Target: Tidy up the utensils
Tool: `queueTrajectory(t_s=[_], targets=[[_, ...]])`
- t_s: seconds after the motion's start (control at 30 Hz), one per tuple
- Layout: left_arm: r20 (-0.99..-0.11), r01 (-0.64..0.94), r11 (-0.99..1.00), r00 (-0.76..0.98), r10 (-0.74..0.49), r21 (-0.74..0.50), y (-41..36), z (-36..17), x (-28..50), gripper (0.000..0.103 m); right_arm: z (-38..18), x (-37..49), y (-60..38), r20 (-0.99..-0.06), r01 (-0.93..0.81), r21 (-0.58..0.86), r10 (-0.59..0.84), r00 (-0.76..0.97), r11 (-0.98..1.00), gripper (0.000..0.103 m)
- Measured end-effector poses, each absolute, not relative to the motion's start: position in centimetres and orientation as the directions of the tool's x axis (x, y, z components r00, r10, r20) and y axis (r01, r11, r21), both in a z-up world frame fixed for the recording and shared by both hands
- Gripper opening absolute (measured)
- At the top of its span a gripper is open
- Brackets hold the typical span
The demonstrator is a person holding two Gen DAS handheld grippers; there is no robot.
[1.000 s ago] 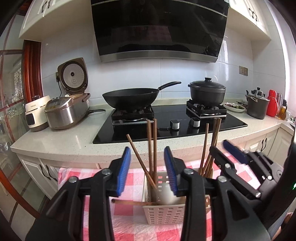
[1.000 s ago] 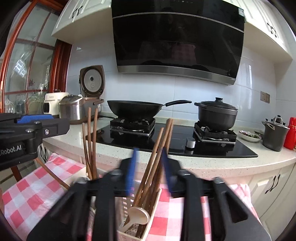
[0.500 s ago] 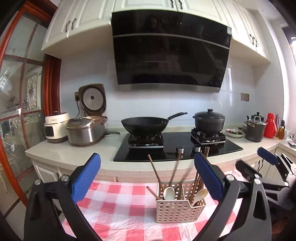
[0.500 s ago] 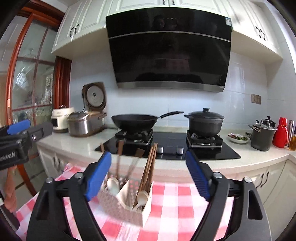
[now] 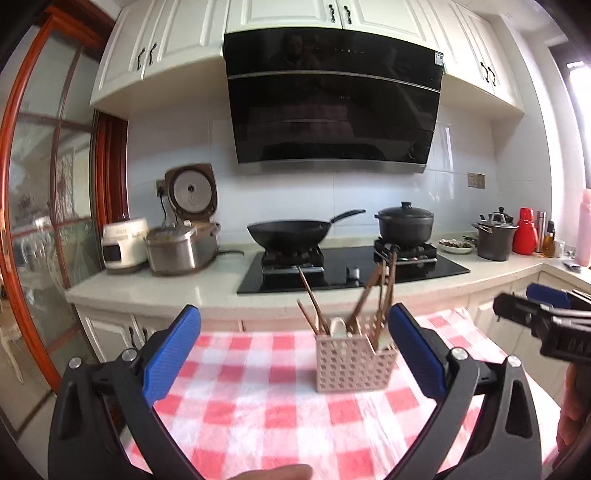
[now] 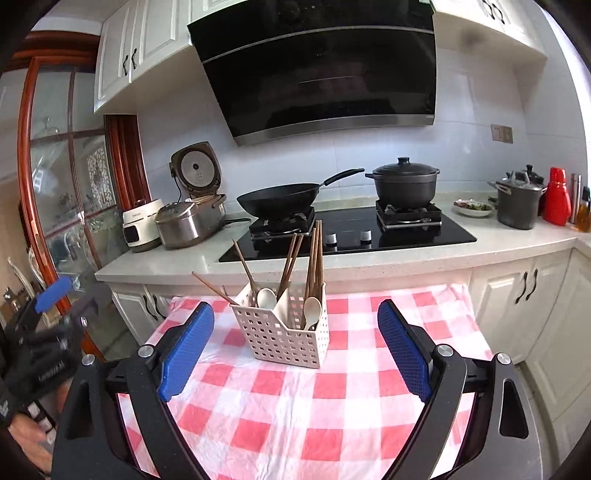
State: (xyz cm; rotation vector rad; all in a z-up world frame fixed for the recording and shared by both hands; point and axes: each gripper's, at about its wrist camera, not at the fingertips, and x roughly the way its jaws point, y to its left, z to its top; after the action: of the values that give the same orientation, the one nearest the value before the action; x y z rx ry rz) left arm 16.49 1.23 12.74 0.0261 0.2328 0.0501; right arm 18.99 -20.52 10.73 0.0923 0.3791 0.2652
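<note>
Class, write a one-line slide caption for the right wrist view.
Open right gripper faces a white utensil caddy holding chopsticks and spoons on a checked tablecloth.

A home kitchen: a black range hood (image 6: 325,70) hangs under white cabinets (image 5: 288,14) above a gas hob (image 6: 347,232) carrying a wok (image 6: 280,199) and a lidded pot (image 6: 404,182). Two rice cookers (image 6: 184,218) stand on the pale counter (image 6: 517,243), with a checked tablecloth (image 6: 295,406) covering the table in front.
</note>
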Motion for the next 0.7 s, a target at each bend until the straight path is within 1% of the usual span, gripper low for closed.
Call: queueTrajectory(t_s=[0.07,0.2,0.27,0.4,0.6,0.7], targets=[[-0.243,-0.027,0.999,0.970,0.030,0.016,1.2,12.0,15.7,0.098,10.6,18.3,-20.2,-0.354,-0.246,0.109,0.269,0.896,0.963,0.084],[-0.258,-0.034,0.997,0.965,0.049,0.062,0.6,11.0,15.1,0.098,9.6,17.4,-19.7,-0.367,-0.242,0.039,0.239,0.899,0.970,0.084],[-0.265,-0.031,0.998,0.963,0.047,0.061,0.8,10.9,15.3,0.098,9.1,17.1,-19.8,-0.375,-0.242,0.020,0.231,0.898,0.970,0.084],[-0.272,-0.039,0.998,0.961,0.050,0.046,1.2,10.9,15.4,0.098,8.6,17.4,-20.4,-0.386,-0.228,0.028,0.221,0.896,0.973,0.084],[-0.311,0.011,1.000,0.950,-0.003,0.022,1.4,10.6,16.1,0.098,8.5,17.5,-20.6,-0.389,-0.241,0.026,0.232,0.892,0.970,0.084],[-0.327,0.013,1.000,0.945,-0.008,0.012,1.6,10.4,16.4,0.098,8.4,17.6,-20.4,-0.392,-0.244,0.021,0.232,0.890,0.970,0.084]])
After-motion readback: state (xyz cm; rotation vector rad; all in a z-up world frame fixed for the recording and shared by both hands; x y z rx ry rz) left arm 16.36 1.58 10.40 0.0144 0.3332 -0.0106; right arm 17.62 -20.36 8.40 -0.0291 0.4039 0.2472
